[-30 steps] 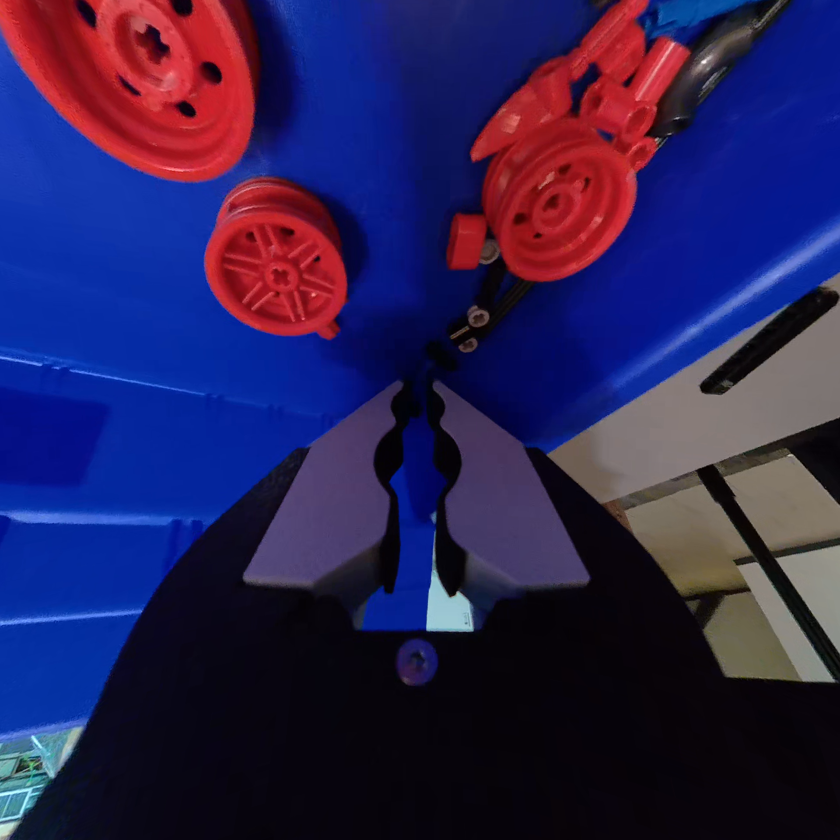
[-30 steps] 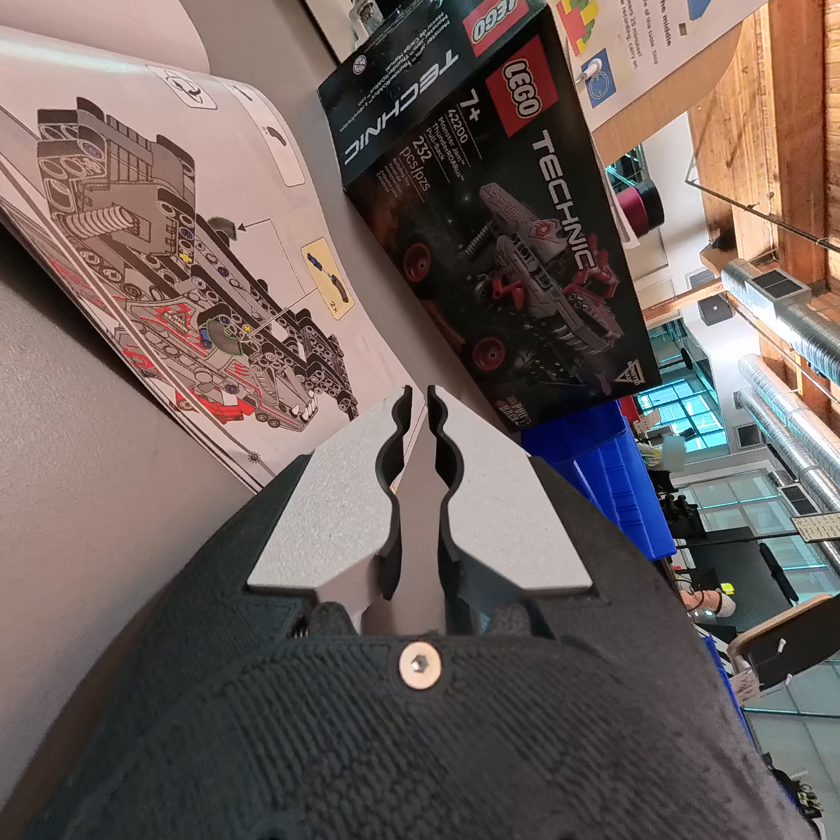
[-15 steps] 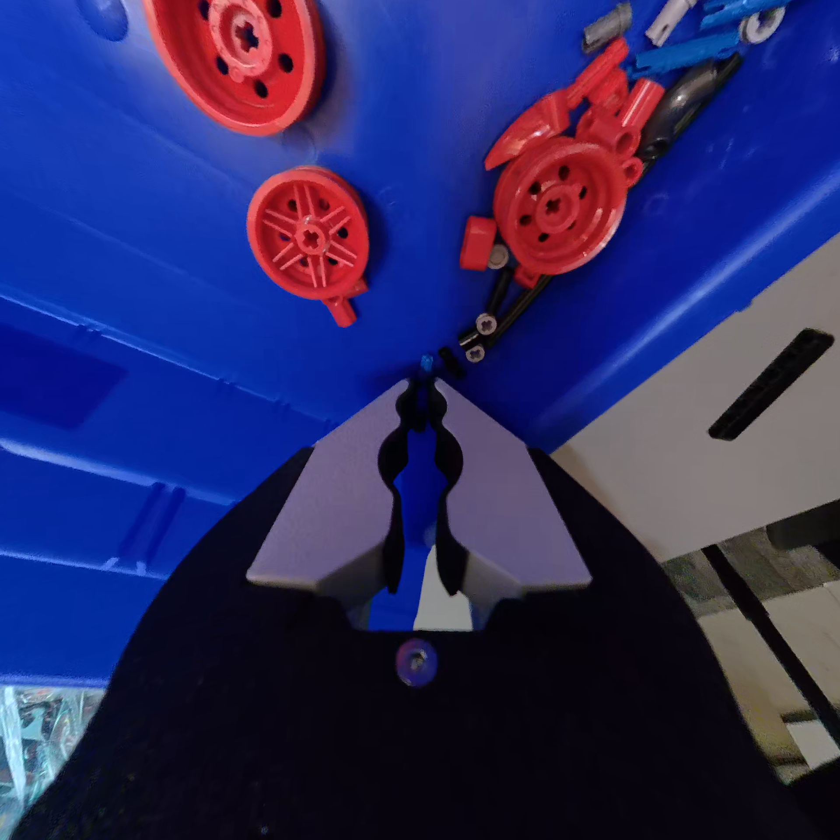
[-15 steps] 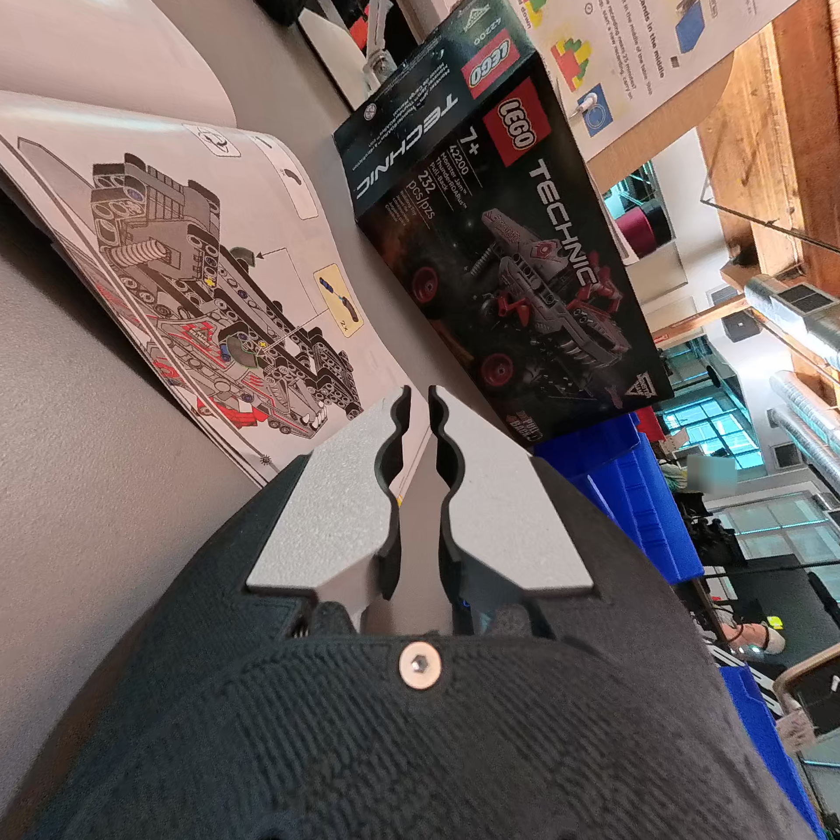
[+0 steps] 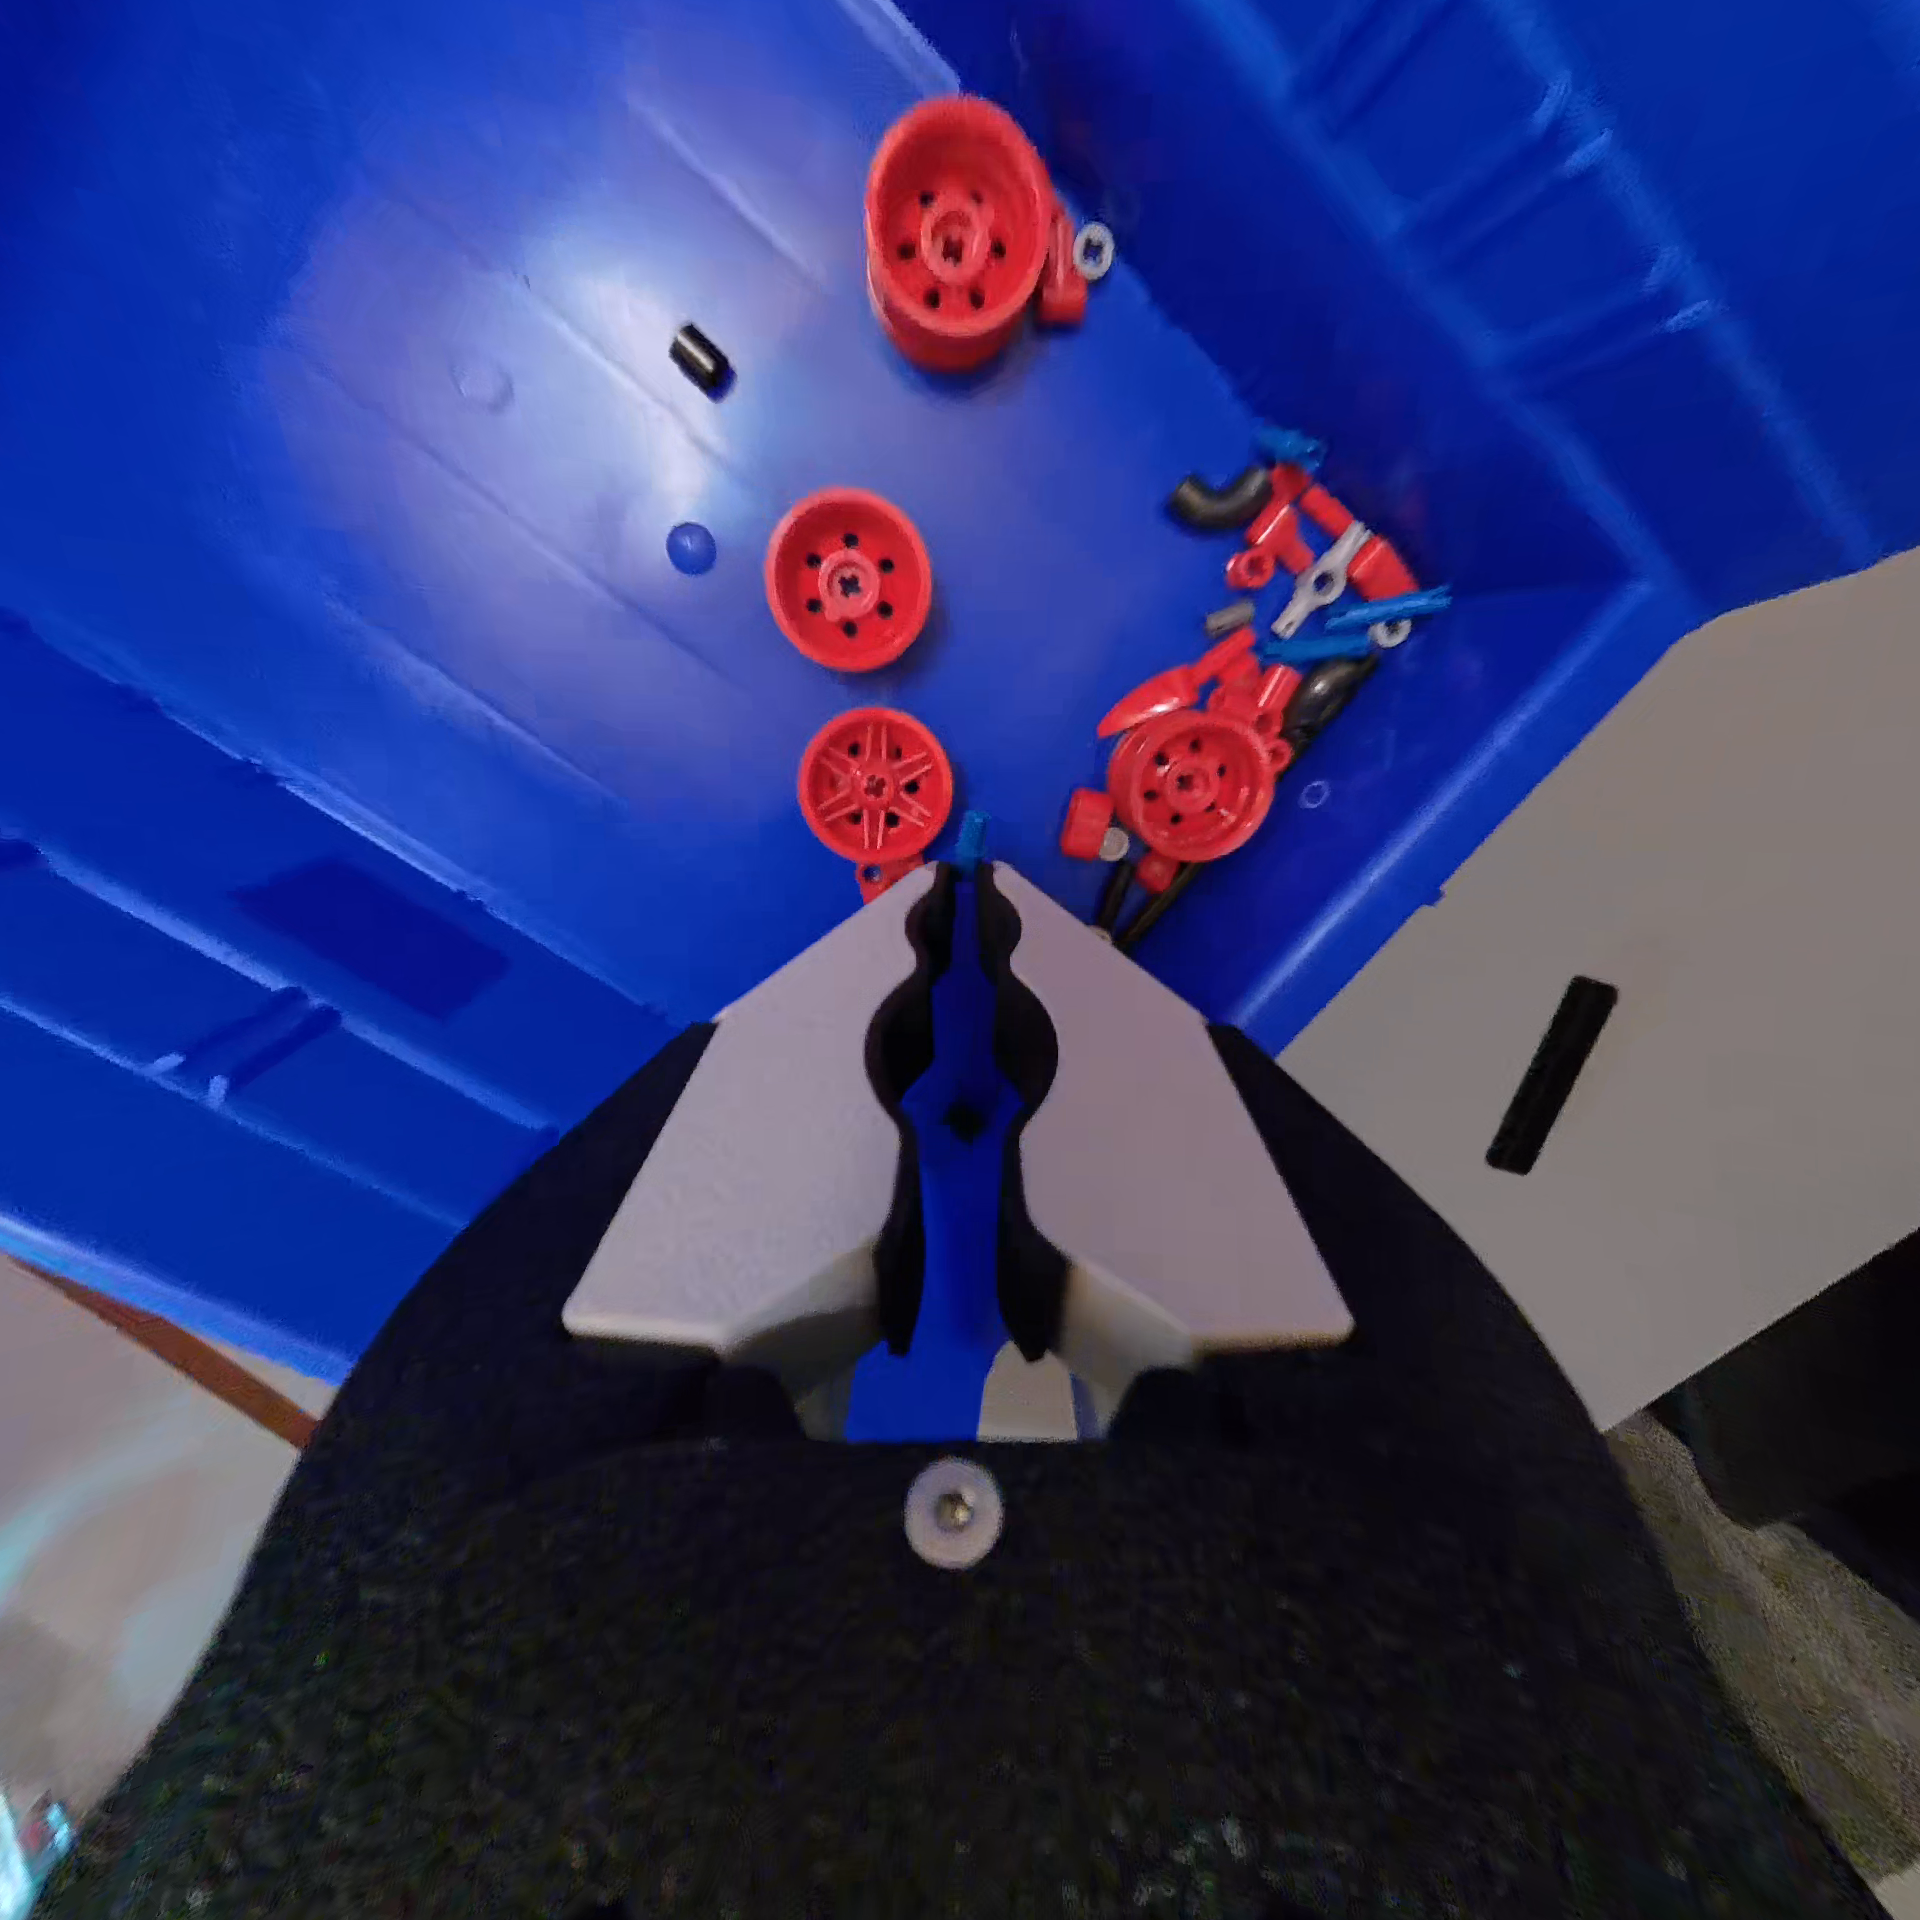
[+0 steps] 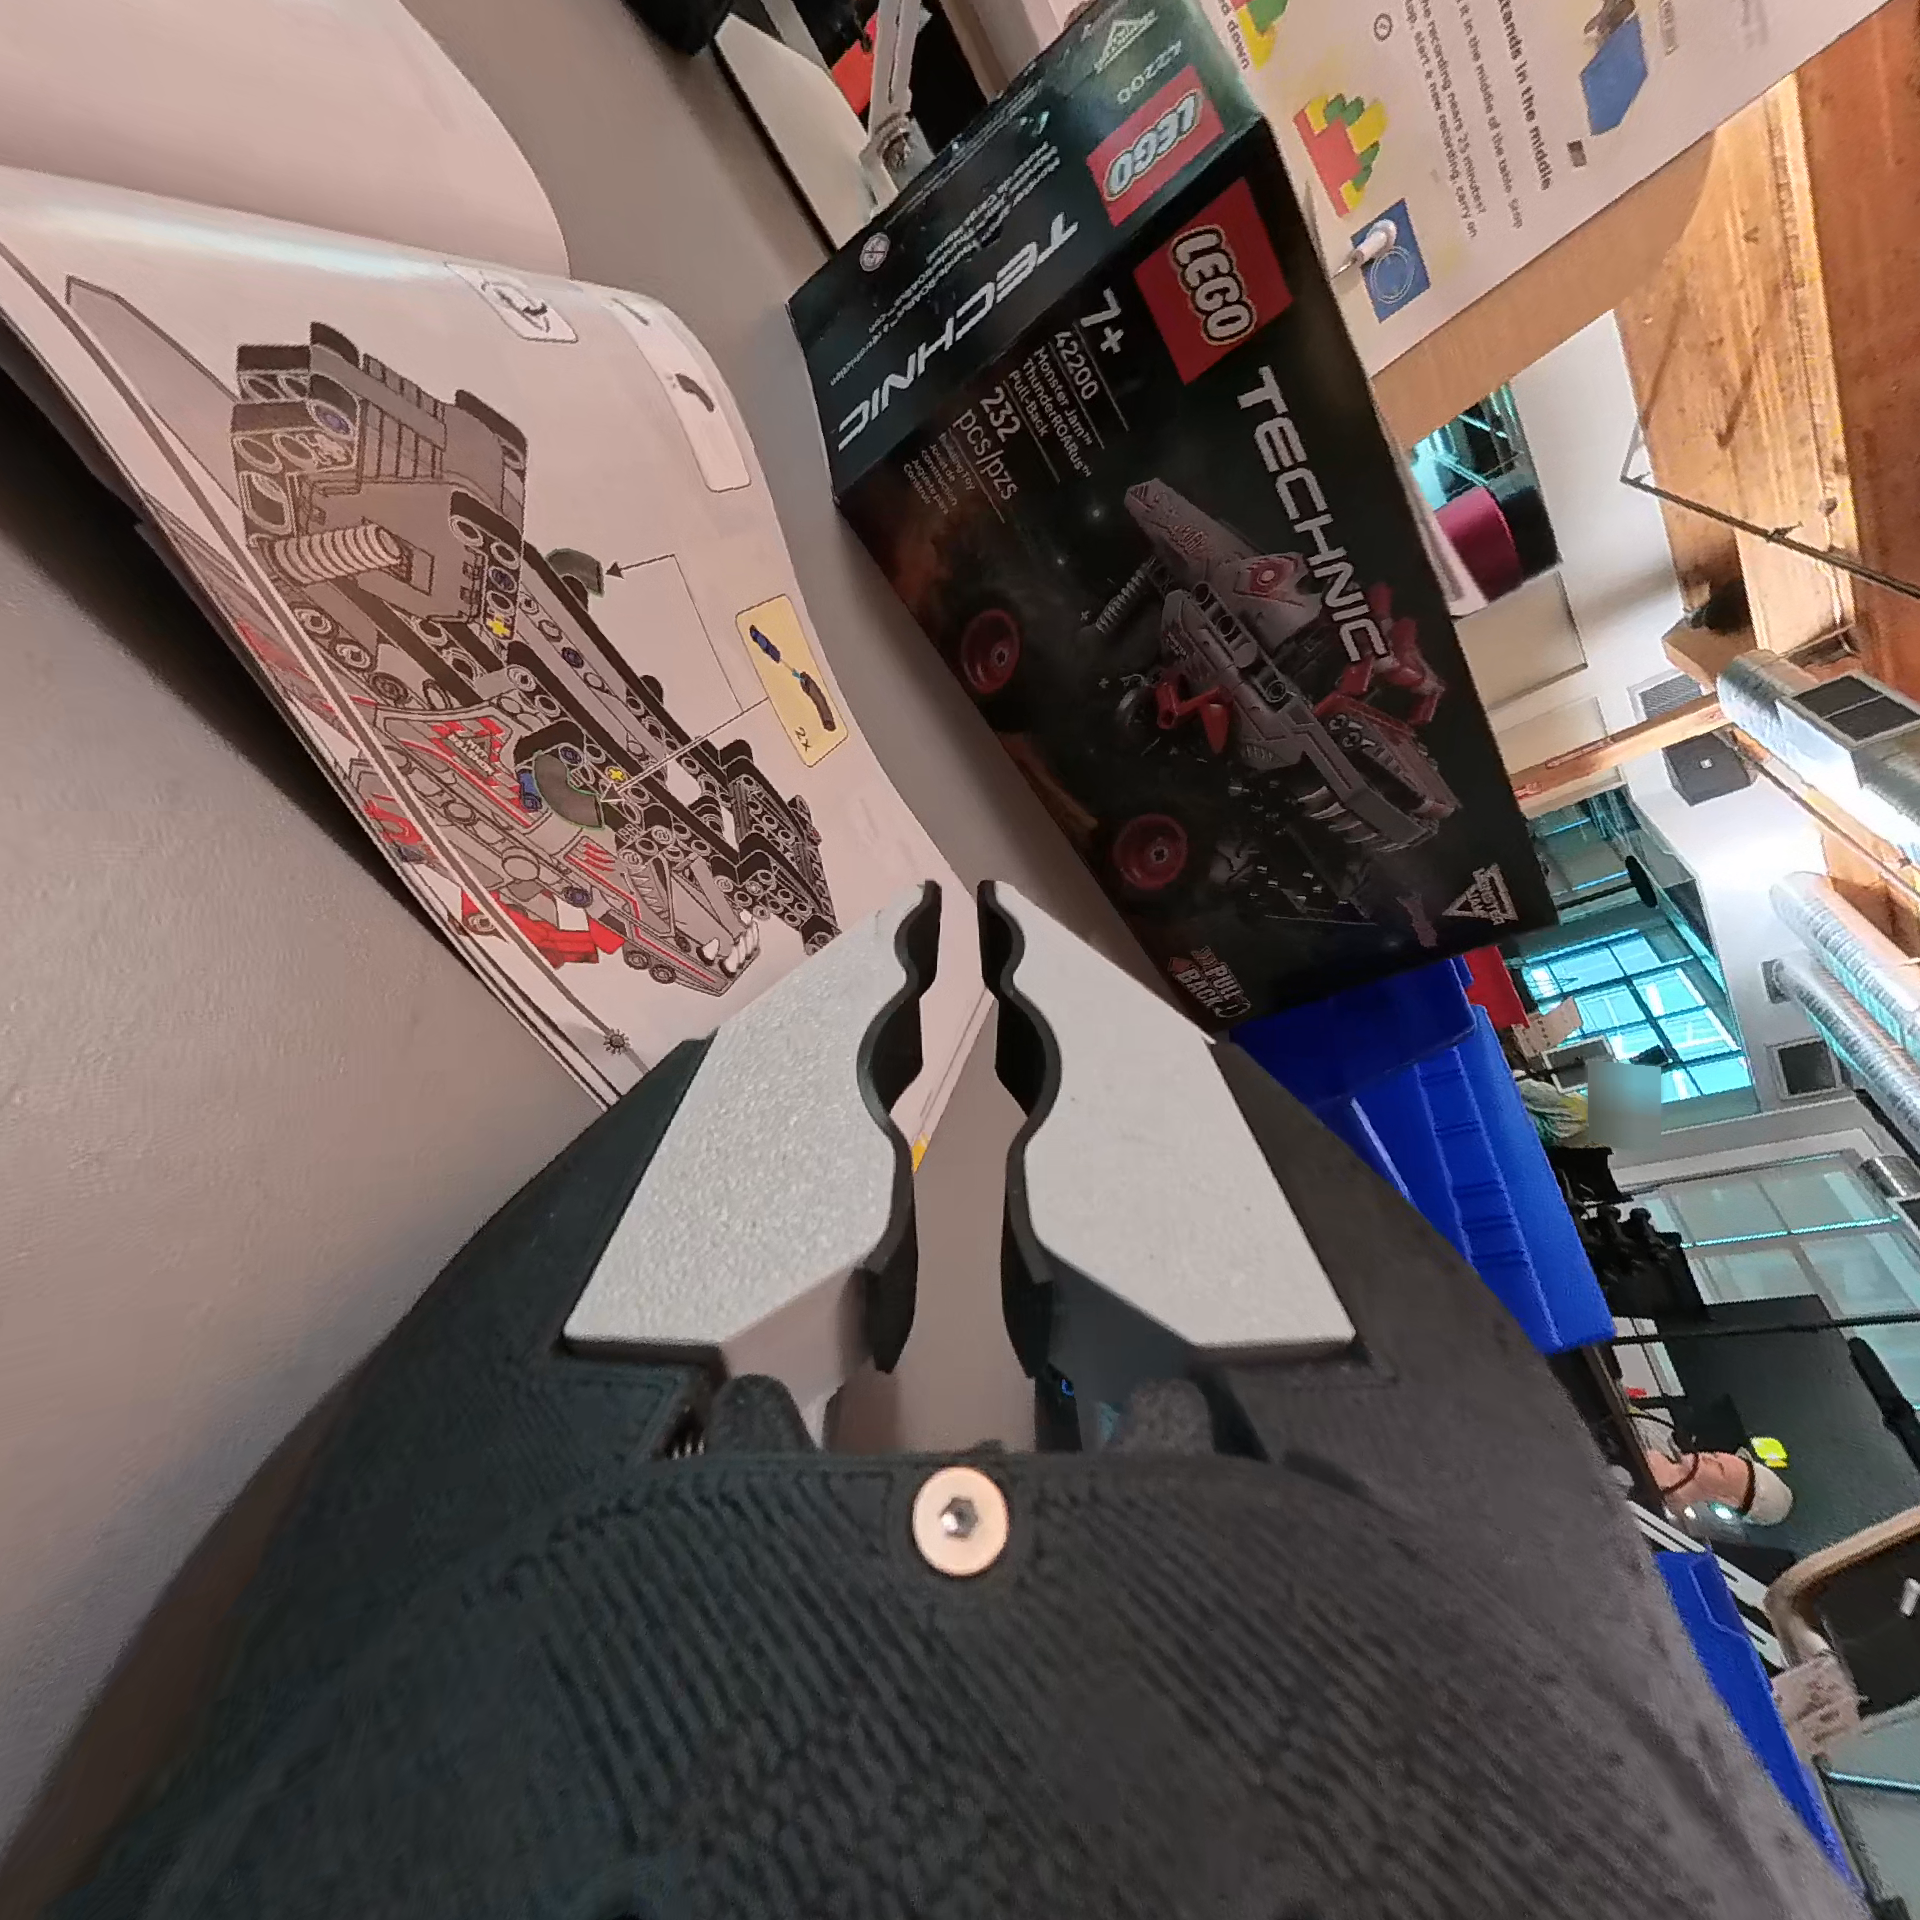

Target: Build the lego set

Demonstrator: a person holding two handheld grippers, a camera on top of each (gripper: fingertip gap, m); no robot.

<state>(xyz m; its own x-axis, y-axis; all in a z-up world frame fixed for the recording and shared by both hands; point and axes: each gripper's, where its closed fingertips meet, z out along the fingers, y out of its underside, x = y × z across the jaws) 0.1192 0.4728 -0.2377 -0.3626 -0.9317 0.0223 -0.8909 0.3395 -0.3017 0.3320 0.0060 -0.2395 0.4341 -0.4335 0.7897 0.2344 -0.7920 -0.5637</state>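
Note:
My left gripper (image 5: 964, 873) is shut on a small blue pin (image 5: 971, 834) that sticks out of its tips, held above the floor of a blue bin (image 5: 416, 520). Several red wheels lie in the bin; the nearest are a spoked wheel (image 5: 875, 787) and a wheel (image 5: 1190, 784) at the foot of a pile of small red, blue, grey and black parts (image 5: 1309, 582). My right gripper (image 6: 961, 894) hovers low over the grey table (image 6: 156, 935), its jaws nearly together with nothing between them. It points at the open instruction booklet (image 6: 468, 623).
The set's dark box (image 6: 1195, 582) stands behind the booklet, with blue bins (image 6: 1455, 1122) to its right. A black beam (image 5: 1550, 1075) lies on the table outside the bin. A small black pin (image 5: 701, 358) lies alone in the bin.
My left gripper closed on the blue pin and pulled back up from the bin floor, so more of the bin shows. My right gripper drifted slightly and stayed empty.

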